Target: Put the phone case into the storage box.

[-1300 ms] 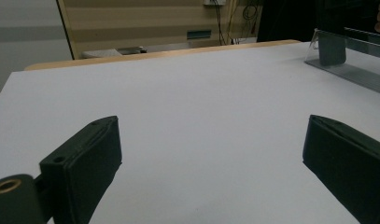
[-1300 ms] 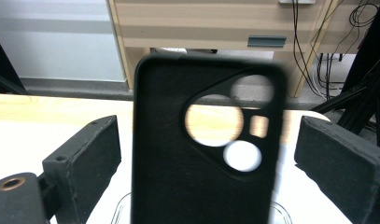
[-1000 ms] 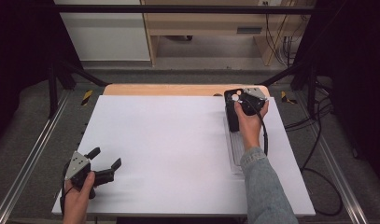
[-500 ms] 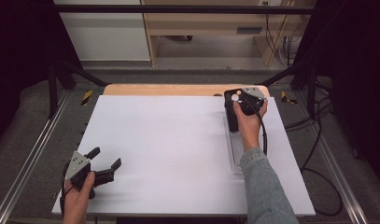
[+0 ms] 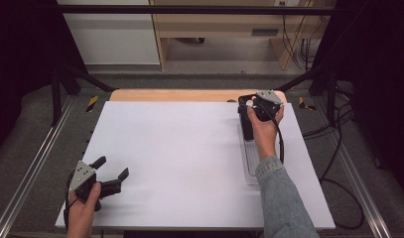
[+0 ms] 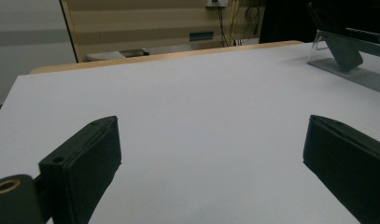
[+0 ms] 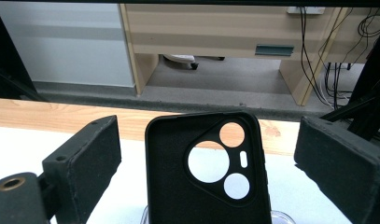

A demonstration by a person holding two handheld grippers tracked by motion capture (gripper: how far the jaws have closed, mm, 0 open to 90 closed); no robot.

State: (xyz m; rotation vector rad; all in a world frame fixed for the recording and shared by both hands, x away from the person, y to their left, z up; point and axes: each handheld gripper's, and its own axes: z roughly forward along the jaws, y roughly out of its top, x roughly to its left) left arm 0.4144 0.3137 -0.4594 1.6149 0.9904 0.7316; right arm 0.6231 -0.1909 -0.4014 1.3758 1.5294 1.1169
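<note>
From above, the left tongs (image 5: 111, 174) rest wide open and empty near the desk's (image 5: 179, 148) front left corner, while the right tongs' own view shows the right tongs (image 7: 206, 163) spread wide around, not touching, a black phone case (image 7: 206, 172) standing upright on a clear stand (image 5: 250, 161).

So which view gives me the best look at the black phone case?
The right gripper view: the phone case stands upright between the open jaws, its camera cutouts plain. The high view shows it small, partly behind the right hand. The left gripper view catches it far off on its clear stand.
</note>
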